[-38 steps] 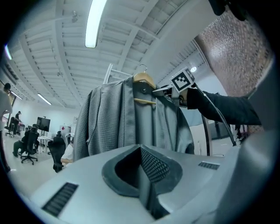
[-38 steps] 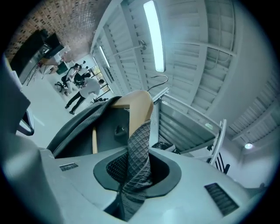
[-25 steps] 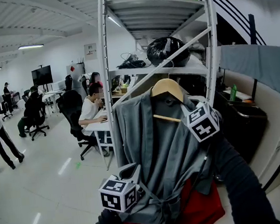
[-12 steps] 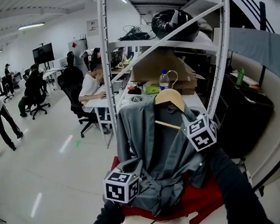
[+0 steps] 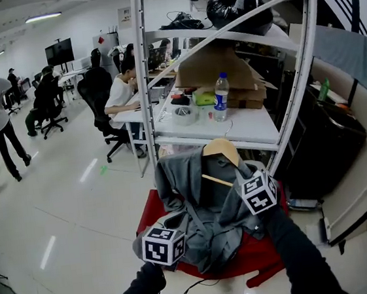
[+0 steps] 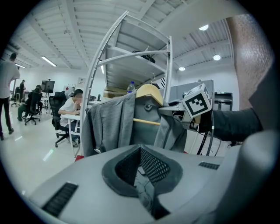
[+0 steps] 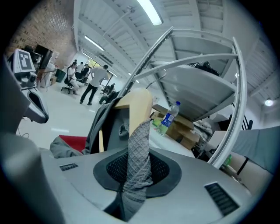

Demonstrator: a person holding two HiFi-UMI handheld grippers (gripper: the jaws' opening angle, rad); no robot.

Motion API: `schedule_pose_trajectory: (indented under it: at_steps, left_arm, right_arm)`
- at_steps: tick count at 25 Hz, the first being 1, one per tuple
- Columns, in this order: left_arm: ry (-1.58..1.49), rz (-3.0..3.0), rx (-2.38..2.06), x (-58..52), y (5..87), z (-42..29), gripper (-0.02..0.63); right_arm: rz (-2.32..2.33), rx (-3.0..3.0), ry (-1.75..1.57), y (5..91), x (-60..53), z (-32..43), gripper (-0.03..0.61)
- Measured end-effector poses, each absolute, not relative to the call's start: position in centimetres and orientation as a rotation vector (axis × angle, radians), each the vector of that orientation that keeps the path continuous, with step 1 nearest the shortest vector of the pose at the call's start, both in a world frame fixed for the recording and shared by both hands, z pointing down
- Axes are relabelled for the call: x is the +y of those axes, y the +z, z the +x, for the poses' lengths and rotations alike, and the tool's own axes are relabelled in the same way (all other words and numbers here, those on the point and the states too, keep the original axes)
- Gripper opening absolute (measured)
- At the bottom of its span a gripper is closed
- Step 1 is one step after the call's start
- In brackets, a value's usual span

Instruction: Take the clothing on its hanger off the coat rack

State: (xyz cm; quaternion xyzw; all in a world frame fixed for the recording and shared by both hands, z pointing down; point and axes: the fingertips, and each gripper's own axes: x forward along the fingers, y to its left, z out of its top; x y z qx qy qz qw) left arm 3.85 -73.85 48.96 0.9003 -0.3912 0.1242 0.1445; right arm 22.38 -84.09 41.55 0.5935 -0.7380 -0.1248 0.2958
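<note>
Both grippers have come down since a second ago. The grey garment on its wooden hanger has dropped with them, from high in the coat rack to just below its white shelf.

The left gripper reaches in low, with its jaws pinched on a fold of the garment's lower front. The right gripper is higher, at the hanger's shoulder, and is clamped on a strip of the grey knit. The hook looks clear of the rack's bars, though it is small in view.

A water bottle and a cardboard box stand on the shelf; I cannot see what the box holds. A black bag sits on the level above.

A red cloth lies under the garment. The floor is pale and glossy. It is an open office, with a seated person at a desk.
</note>
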Motion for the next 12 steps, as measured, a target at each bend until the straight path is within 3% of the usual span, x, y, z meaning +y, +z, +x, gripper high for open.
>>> schedule_pose_trajectory:
  at_steps: [12]
  left_arm:
    - [0.429,2.481,-1.130,-75.7,55.8,4.7,0.006]
  right_arm:
    - [1.461,-2.009,-0.097,56.9,-86.8,22.0,0.044]
